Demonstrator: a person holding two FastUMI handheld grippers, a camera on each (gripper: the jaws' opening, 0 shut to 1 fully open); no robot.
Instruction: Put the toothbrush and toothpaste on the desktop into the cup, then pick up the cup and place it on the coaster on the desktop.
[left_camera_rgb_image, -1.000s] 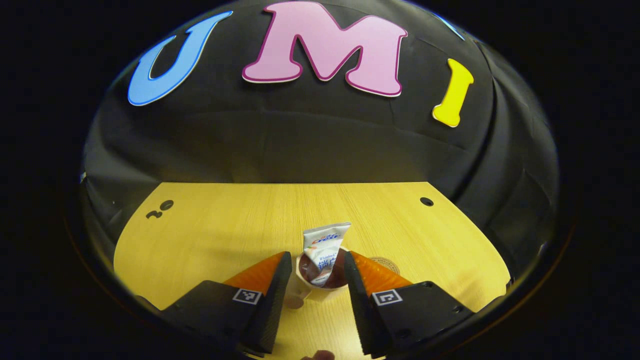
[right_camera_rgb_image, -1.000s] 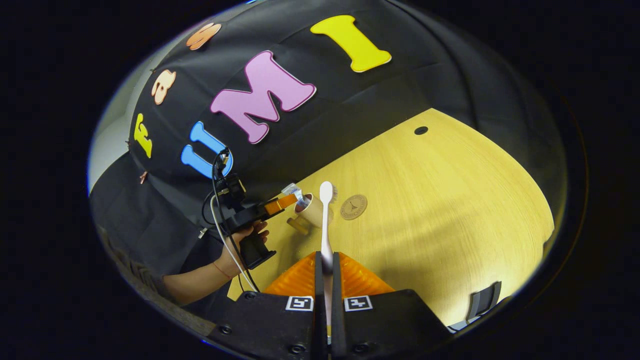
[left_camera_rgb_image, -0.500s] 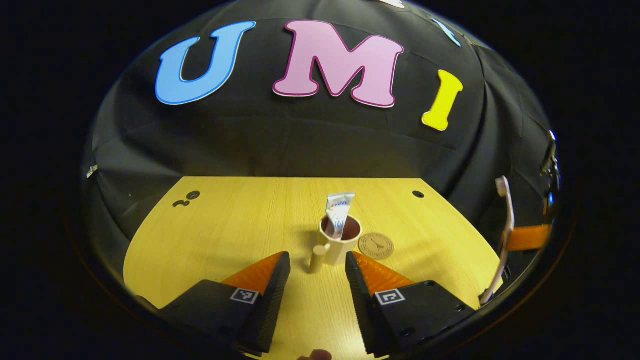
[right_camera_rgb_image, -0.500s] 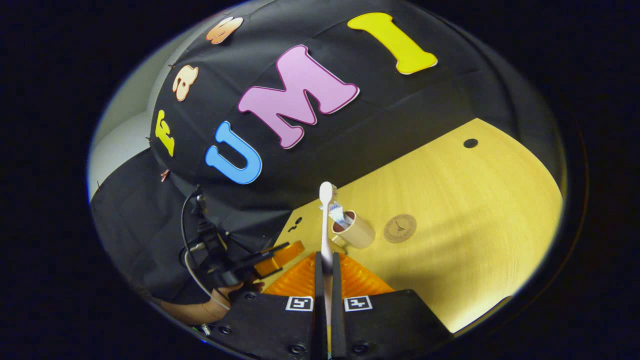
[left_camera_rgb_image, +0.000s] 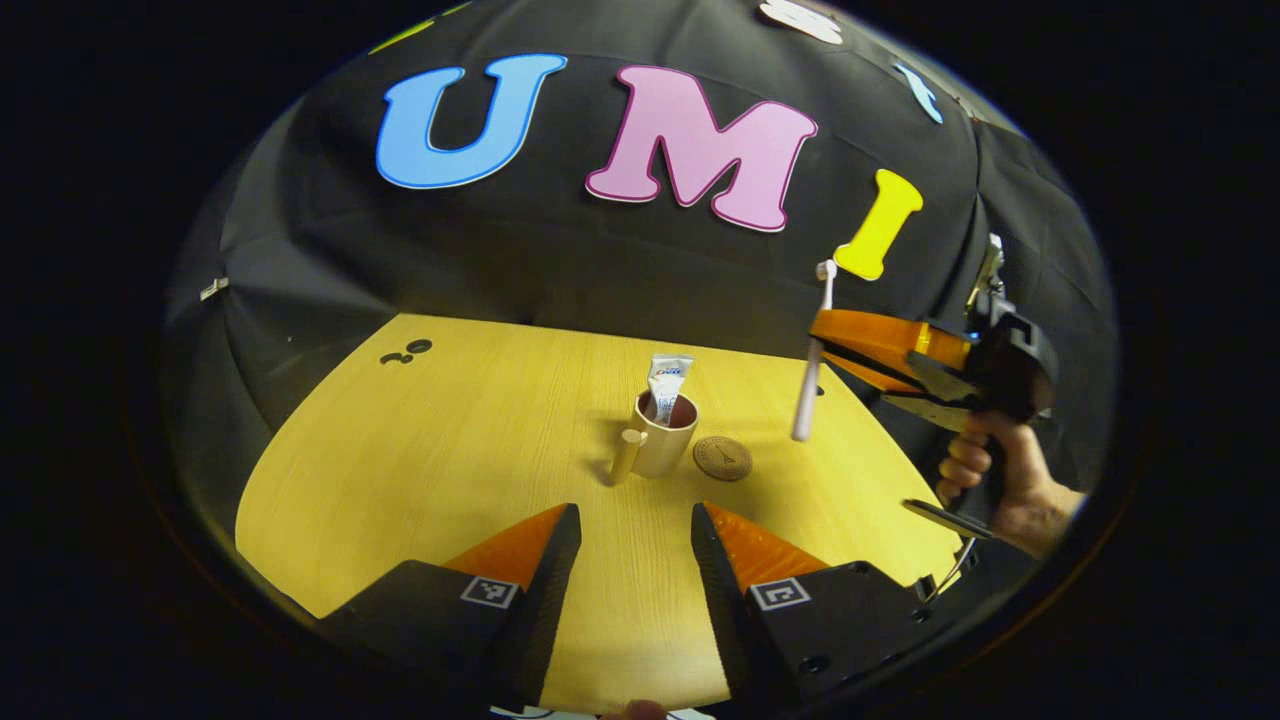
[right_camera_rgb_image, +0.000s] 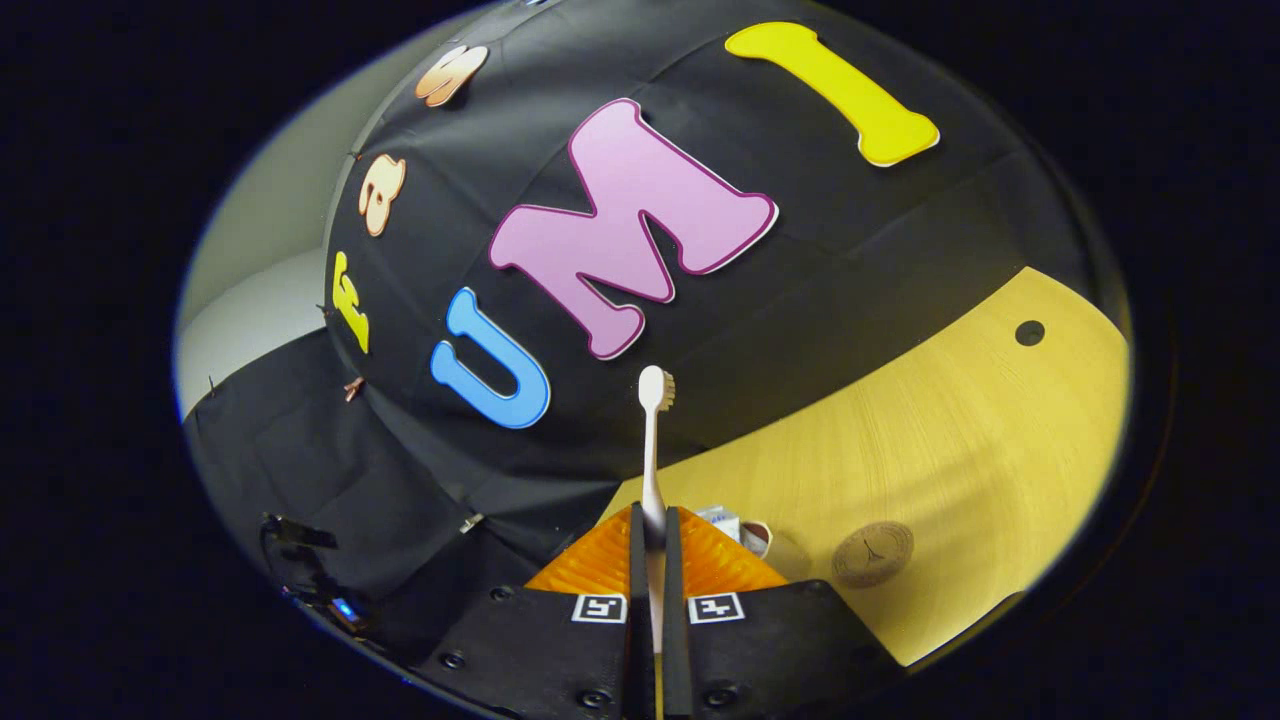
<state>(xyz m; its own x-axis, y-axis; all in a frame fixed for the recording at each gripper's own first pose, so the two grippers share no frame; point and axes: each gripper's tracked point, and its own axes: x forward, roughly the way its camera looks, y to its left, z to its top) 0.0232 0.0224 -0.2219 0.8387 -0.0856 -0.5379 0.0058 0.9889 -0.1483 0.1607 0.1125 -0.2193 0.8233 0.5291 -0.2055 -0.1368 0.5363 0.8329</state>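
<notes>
A toothbrush (right_camera_rgb_image: 652, 440) is clamped near its middle between both fingers of the right hand-held gripper (right_camera_rgb_image: 651, 520), bristle end up. In the left gripper view it is seen held upright in the air (left_camera_rgb_image: 812, 350), above the worktop (left_camera_rgb_image: 420, 450) and off to the right of the cup (left_camera_rgb_image: 664, 432). The cup stands on the worktop with the toothpaste (left_camera_rgb_image: 666, 380) already inside it, standing up past the rim. A round coaster (left_camera_rgb_image: 722, 458) lies just beside the cup, bare. The left hand-held gripper (left_camera_rgb_image: 628, 530) is held back from the cup with its jaws spread and nothing between them.

The step in hand appears to be delivering the toothbrush. Next, the brush would need to be carried over the cup mouth, lowered handle first beside the toothpaste, and released.
</notes>
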